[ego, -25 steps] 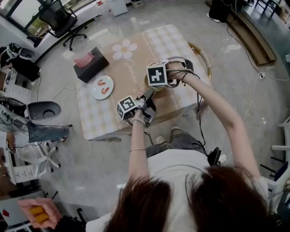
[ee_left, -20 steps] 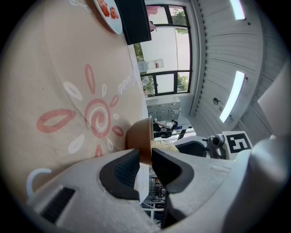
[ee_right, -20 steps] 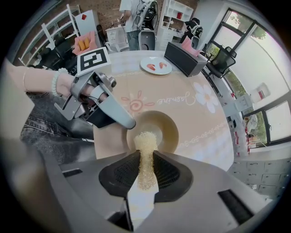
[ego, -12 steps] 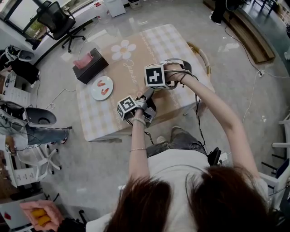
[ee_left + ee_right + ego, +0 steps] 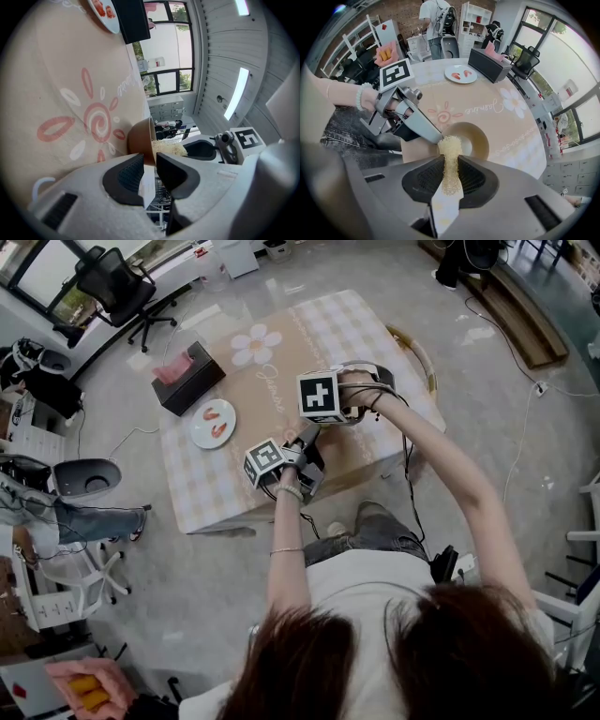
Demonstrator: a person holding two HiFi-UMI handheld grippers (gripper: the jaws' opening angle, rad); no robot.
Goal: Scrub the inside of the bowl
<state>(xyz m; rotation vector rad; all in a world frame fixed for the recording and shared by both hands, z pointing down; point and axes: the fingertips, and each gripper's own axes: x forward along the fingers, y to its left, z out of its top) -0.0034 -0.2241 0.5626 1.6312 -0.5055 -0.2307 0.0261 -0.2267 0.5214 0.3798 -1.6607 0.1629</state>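
Right gripper view: the right claw (image 5: pixel 449 174) is closed on a pale mesh scrubber (image 5: pixel 450 157), which is pinched between both pads with its free end sticking out ahead of the jaws. The bowl (image 5: pixel 477 138) lies just ahead of that claw, its near rim under the scrubber's end. The left claw (image 5: pixel 432 137), coming in from the right claw's left, is clamped on that rim, with the wall taken between its jaws

The step in hand is judged to be the scrubbing itself. It is best done with the rim gripped firmly so the bowl is not spun or tipped. The scrubber should be carried past the rim onto the inner wall and floor and swept in circles, so that only mesh rubs, never the hard jaw tips

The bowl's mouth is turned toward the right claw and away from the tablecloth (image 5: pixel 515 126). Being round, it has no long side; its centre line runs from base toward that claw. The scrubber's length is lined up with the jaws, pointing into the bowl
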